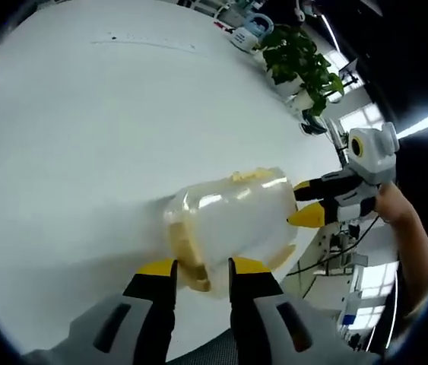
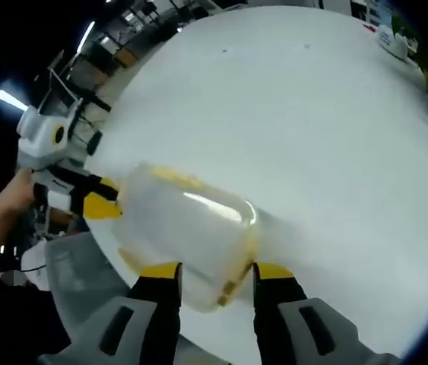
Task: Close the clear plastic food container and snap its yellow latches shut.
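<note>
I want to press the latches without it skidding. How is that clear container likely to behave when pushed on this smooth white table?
The clear container looks empty and thin-walled, so probably light and prone to sliding on the glossy table. A hand-held gripper at each end, left and right, should brace it. Its walls may flex somewhat under pressure; the yellow latches look stiffer.

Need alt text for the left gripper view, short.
A clear plastic food container with yellow latches lies on a white table, the left gripper at its near end and the right gripper at its far end. A potted plant stands at the table's far edge.
</note>
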The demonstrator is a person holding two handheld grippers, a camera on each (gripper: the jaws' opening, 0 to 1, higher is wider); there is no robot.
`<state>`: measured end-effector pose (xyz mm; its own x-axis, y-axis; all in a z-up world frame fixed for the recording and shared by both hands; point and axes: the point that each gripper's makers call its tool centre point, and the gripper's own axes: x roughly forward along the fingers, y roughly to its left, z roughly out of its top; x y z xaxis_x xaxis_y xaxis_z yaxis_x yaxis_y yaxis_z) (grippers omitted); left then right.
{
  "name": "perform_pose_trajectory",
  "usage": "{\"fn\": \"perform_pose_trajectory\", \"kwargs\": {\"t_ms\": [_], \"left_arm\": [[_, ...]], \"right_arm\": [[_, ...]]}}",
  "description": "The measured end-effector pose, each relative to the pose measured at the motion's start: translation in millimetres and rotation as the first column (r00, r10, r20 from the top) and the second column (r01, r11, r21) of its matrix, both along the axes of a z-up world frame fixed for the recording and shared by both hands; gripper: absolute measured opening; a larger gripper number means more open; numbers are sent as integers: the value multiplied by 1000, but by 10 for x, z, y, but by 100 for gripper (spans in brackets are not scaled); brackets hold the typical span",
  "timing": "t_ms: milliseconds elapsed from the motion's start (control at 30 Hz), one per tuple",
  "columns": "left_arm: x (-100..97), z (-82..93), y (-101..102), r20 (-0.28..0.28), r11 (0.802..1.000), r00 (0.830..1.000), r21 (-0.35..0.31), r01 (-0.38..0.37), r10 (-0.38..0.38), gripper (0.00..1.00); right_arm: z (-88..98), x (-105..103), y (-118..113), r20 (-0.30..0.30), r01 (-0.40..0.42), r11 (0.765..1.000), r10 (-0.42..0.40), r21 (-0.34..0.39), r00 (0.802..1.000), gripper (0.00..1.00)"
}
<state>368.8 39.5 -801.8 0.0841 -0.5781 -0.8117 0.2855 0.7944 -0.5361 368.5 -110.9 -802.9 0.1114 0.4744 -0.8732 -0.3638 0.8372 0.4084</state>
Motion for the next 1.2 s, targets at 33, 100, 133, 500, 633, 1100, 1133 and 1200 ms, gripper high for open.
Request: {"fn": "perform_pose_trajectory", "kwargs": {"t_ms": [33, 100, 133, 500, 633, 1100, 1133, 1200], "left_arm": [[-10, -8, 3, -19, 1000, 1000, -7, -15, 15, 26], [-34, 0, 4, -32, 999, 999, -20, -30, 29, 25], [-34, -5, 5, -34, 999, 999, -19, -30, 30, 25], [-61, -14, 3, -50, 999, 998, -34, -38, 36, 23], [-70, -10, 4, -49, 999, 998, -36, -36, 34, 23], [-91, 25, -74, -89, 993, 995, -108, -48, 38, 19], [-80, -8, 25, -107, 994, 991, -63, -91, 84, 18], [-65, -2, 8, -96, 994, 993, -80, -72, 64, 18]], "right_arm": [[0, -3, 8, -2, 1, 1000, -1, 3, 1000, 36], [10, -29, 21, -10, 4, 1000, -4, 5, 1000, 35], [6, -34, 25, -14, 8, 1000, -8, 8, 1000, 35], [-9, -42, 47, -19, 42, 999, -42, 33, 999, 34], [-12, -49, 53, -28, 42, 999, -41, 28, 999, 33], [-89, -84, 58, -75, 96, 993, -90, 70, 993, 30], [-106, -84, 63, -76, 92, 994, -87, 65, 993, 30], [-114, -44, 86, -83, 86, 995, -81, 56, 993, 30]]}}
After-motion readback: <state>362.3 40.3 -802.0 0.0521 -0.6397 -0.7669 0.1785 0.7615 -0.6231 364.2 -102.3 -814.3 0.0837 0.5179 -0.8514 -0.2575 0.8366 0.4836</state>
